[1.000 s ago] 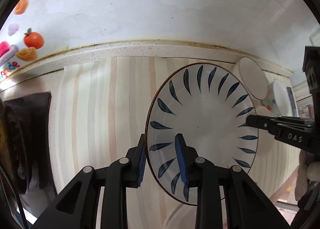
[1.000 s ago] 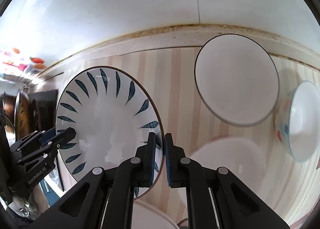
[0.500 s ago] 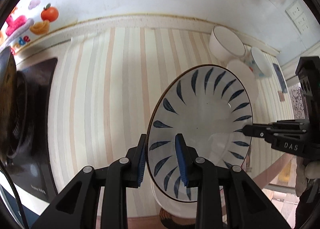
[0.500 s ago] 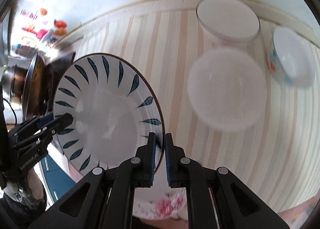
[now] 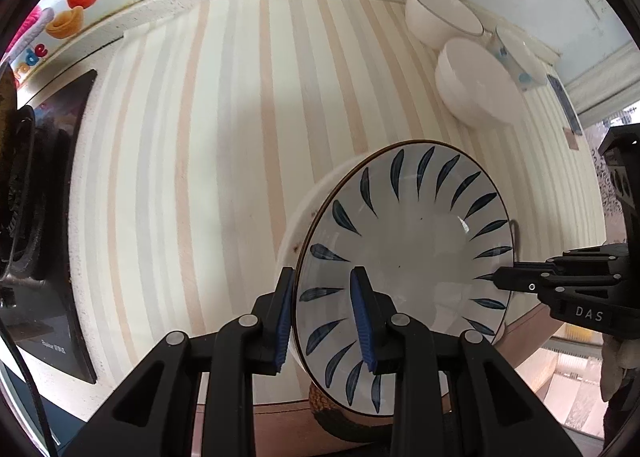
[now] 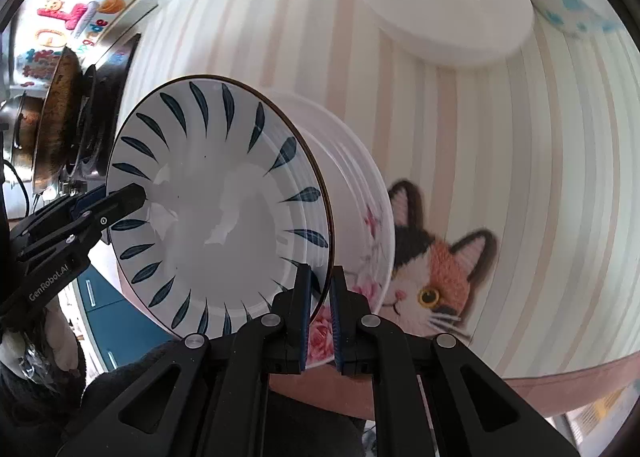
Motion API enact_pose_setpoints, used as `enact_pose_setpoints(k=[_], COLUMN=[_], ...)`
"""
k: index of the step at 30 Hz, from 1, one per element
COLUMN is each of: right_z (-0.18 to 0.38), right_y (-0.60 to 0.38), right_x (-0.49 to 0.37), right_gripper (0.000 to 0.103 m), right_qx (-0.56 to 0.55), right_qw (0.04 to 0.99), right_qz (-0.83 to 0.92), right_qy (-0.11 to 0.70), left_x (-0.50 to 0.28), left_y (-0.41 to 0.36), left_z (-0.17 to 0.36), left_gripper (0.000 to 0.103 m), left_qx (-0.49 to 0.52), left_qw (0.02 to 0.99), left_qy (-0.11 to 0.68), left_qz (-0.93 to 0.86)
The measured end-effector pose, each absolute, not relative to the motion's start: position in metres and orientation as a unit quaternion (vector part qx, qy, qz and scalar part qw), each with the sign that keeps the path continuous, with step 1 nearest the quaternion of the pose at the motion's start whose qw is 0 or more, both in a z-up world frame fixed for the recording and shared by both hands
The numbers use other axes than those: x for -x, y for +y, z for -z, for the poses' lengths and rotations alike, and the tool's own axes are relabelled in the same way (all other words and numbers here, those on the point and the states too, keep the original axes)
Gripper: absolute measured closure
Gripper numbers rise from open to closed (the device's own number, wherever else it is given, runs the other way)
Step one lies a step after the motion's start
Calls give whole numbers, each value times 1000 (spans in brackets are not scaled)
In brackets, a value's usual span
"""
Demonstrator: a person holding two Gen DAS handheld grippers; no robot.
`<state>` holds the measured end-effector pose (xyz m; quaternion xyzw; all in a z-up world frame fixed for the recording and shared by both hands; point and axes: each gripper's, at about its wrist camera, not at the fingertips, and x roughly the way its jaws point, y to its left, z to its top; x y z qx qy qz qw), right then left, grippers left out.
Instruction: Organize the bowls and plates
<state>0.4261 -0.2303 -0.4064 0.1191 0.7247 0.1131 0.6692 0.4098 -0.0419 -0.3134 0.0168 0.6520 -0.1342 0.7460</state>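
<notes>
A white plate with dark blue leaf marks [image 5: 404,257] [image 6: 216,213] is held between both grippers, above a stack of white plates [image 6: 360,193] near the counter's front edge. My left gripper [image 5: 322,323] is shut on its near rim. My right gripper [image 6: 320,309] is shut on the opposite rim; its fingers [image 5: 520,281] show at the right of the left wrist view. The lowest plate of the stack has pink flowers [image 6: 320,337].
A stack of white bowls [image 5: 476,85] [image 6: 444,5], a single white bowl [image 5: 440,21] and a bowl with coloured dots [image 6: 568,5] stand at the back right. A black stove [image 5: 36,193] with a pan [image 6: 60,113] is at the left. A cat mat [image 6: 436,261] lies beside the plate stack.
Both grippers have carried the blue-leaf plate back toward the counter's front edge and lowered it over the plate stack. The bowls now lie farther off.
</notes>
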Motion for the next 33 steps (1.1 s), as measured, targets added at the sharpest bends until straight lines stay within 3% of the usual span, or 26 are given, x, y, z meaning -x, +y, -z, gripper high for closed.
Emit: enact_pose_setpoints(k=[20, 33], right_z=[418, 417], right_y=[-237, -271], right_x=[-427, -427], right_gripper=[93, 90], right_qx=[-125, -194], right_qw=[668, 671], right_qz=[-117, -142], right_qy=[724, 702], left_x=[-407, -400], left_y=[-53, -43], left_z=[343, 354], left_gripper=[77, 76], left_qx=[-16, 21], left_qw=[745, 744], left_qy=[659, 664], left_qz=[100, 79])
